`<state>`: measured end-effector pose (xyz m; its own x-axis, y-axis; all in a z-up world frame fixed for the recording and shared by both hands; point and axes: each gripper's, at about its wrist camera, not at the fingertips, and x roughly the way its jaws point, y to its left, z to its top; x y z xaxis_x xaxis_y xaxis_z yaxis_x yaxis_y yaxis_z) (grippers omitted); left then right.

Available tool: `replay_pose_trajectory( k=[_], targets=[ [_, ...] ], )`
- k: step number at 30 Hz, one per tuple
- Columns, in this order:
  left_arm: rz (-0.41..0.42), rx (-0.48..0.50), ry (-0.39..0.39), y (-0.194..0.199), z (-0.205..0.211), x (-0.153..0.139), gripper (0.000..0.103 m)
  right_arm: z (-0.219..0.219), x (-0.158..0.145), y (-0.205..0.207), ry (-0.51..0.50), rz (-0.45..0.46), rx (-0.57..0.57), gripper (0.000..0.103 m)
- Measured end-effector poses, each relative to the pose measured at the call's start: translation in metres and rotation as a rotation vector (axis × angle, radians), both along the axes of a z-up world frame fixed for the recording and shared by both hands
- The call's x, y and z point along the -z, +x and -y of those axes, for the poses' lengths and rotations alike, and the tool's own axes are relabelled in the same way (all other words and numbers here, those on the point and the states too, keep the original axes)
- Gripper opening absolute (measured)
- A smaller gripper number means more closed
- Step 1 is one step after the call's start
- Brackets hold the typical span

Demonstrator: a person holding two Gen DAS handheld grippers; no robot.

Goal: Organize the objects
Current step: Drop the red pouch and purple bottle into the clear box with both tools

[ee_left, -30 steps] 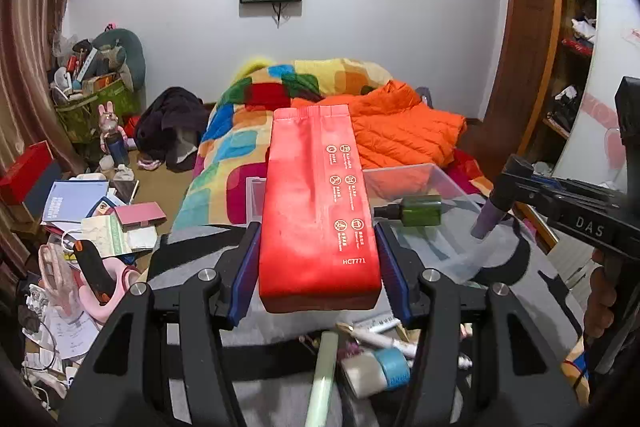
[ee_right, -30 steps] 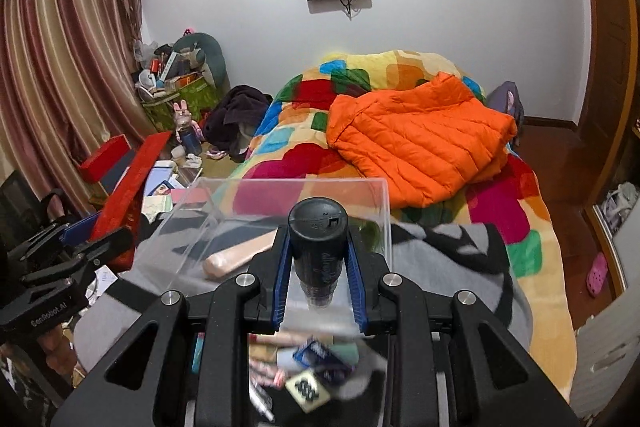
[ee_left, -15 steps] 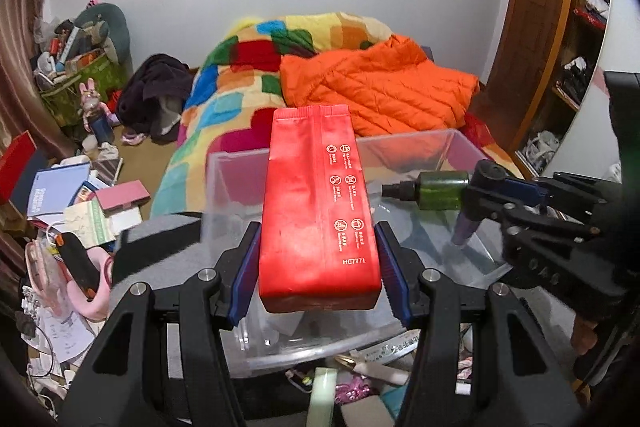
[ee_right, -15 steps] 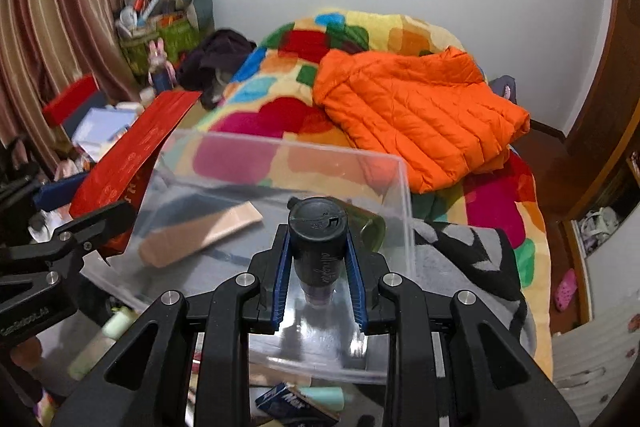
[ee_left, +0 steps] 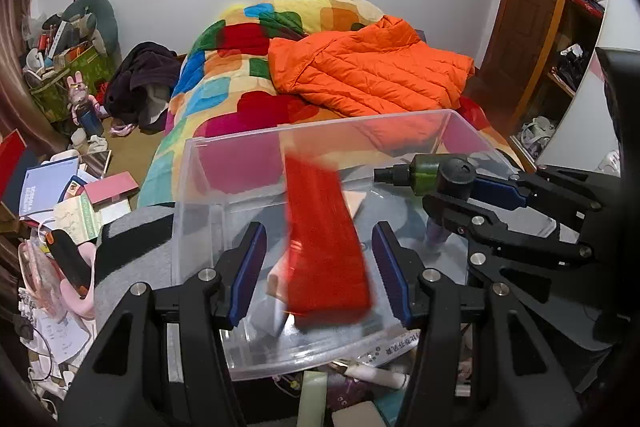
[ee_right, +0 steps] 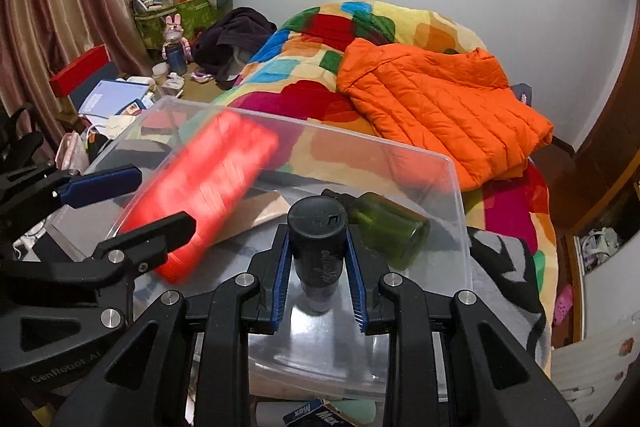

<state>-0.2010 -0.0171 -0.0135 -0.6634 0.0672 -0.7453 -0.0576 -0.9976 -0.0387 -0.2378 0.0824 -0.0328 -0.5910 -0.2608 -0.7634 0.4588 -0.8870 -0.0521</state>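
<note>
Left tongs (ee_left: 320, 269) gape around blurred red pouch (ee_left: 326, 247).

A red pouch (ee_left: 326, 251) is being seen motion-blurred, tilted over a clear plastic bin (ee_left: 188, 187), free of any pad. A dark-capped bottle (ee_right: 318, 247) is being held upright above the bin's floor. At its 2 o'clock a green bottle (ee_right: 390, 231) is lying on its side, its black nozzle pointing to 10 o'clock.
</note>
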Motion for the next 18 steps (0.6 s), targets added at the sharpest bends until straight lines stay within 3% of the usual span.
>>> replay_pose_trajectory(
  k=[8,10,15,18],
  targets=[
    [-0.063,-0.01,-0.011,0.024,0.002,-0.02,0.069,-0.017,-0.016,0.016,-0.062,-0.007,-0.005,0.035],
    [-0.085,-0.015,-0.008,0.033,0.003,-0.027,0.077,-0.024,-0.023,0.024,-0.075,-0.025,-0.004,0.037],
    [-0.144,-0.031,-0.001,0.06,0.011,-0.048,0.09,-0.048,-0.042,0.045,-0.12,-0.069,0.008,0.056],
    [-0.164,-0.042,-0.012,0.076,0.016,-0.054,0.092,-0.061,-0.05,0.057,-0.138,-0.086,0.013,0.063]
  ],
)
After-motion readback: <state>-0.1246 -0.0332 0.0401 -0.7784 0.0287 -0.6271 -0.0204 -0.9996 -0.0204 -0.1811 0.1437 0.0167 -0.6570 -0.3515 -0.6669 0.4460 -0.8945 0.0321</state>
